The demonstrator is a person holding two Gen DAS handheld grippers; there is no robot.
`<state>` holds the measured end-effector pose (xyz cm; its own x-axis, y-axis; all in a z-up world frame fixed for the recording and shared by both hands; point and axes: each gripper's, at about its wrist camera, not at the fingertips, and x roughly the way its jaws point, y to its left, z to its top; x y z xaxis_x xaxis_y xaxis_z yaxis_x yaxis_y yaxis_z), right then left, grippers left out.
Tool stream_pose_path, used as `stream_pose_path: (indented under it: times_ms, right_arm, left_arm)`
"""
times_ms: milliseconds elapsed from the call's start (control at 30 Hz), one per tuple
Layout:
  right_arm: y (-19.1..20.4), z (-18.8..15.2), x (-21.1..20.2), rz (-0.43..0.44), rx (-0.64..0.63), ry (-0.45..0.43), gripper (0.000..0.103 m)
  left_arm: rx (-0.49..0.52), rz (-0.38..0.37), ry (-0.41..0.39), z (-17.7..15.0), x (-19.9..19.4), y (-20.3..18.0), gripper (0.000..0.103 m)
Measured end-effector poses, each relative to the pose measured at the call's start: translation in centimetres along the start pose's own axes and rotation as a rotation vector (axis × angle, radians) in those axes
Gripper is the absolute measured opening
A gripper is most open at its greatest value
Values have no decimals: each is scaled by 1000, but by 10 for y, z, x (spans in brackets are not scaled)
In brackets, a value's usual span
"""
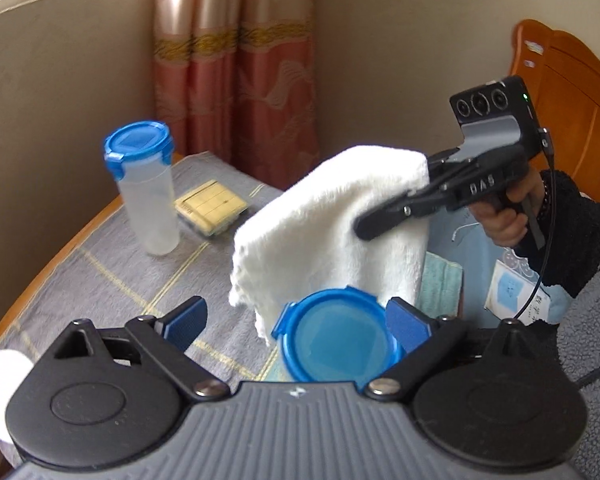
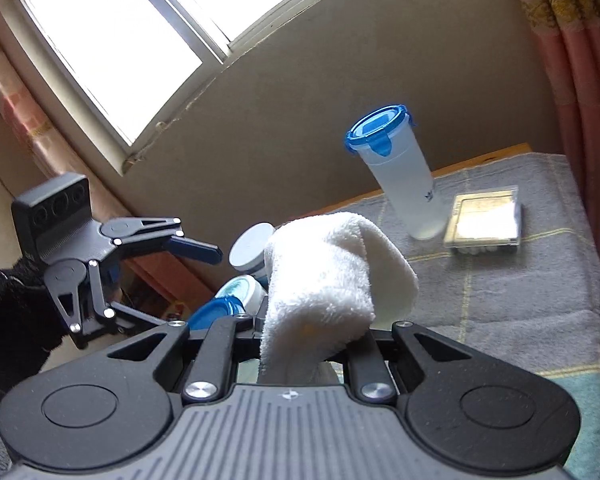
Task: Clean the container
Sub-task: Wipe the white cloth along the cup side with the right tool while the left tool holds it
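Bench (image 1: 100, 276): grey checked cloth; wooden edge shows at left and far side; near part cut off by tool bodies.
Tall container (image 1: 146, 192): upright, blue lid on, near far-left edge, apart from both tools.
White towel (image 1: 332, 232): clenched in right tool (image 1: 396, 216), draped over its fingers.
Near container (image 1: 336, 340): only blue lid visible, body hidden.
Left tool (image 1: 296, 320): released, jaws spread either side of that lid.

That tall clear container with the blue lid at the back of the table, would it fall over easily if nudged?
Probably yes. The tall container is narrow for its height and looks empty, so likely light and top-heavy under its blue lid. It stands on a soft grey cloth, an uneven footing. On its side it would likely roll.
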<state>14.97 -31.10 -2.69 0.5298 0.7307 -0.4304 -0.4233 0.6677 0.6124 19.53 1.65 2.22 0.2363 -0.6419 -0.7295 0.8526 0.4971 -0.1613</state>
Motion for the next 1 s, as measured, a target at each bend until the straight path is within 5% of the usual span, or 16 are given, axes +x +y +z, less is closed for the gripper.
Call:
stream_pose_path:
  times_ms: [467,533,700,1000]
  right_arm:
    - [-62,-15,62,240,299,167,18]
    - [-67,-22,67,221,319,196,18]
    - [-69,-35,71,195,326,247,18]
    - [-40,-7,45,240,223,190,18]
  left_arm:
    - [-15,46,76,-3,17,-1,100]
    - [-13,44,76,-3,17,-1,100]
    - [-35,39,91,-2,20,0,102]
    - [-91,12,130,-1,25,6,103]
